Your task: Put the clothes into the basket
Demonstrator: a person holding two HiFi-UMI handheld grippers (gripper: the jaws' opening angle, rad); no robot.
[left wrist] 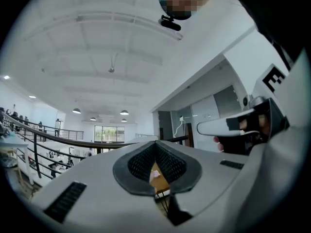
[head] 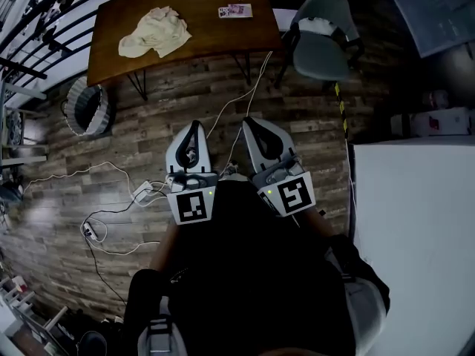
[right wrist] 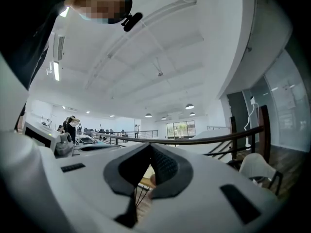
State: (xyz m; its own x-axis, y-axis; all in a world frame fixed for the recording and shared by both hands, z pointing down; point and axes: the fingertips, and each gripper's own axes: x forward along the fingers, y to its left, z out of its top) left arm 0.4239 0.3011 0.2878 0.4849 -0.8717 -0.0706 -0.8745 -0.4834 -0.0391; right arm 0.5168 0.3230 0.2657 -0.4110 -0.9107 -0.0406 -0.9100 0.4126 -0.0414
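A pale cream garment (head: 156, 32) lies crumpled on the brown wooden table (head: 208, 28) at the top of the head view. A round grey and white basket (head: 89, 108) stands on the floor off the table's left end. Both grippers are held level, close to the person's body and well short of the table. The jaws of my left gripper (head: 195, 124) meet at the tips with nothing between them. My right gripper (head: 247, 122) is likewise shut and empty. In each gripper view a sliver of the table shows through the gap below the closed tips of the left gripper (left wrist: 155, 145) and the right gripper (right wrist: 149, 147).
A small printed card (head: 235, 10) lies on the table's far right. A grey chair (head: 323, 39) stands to the right of the table. White cables (head: 111, 199) trail over the wooden floor on the left. A white surface (head: 412, 206) fills the right side.
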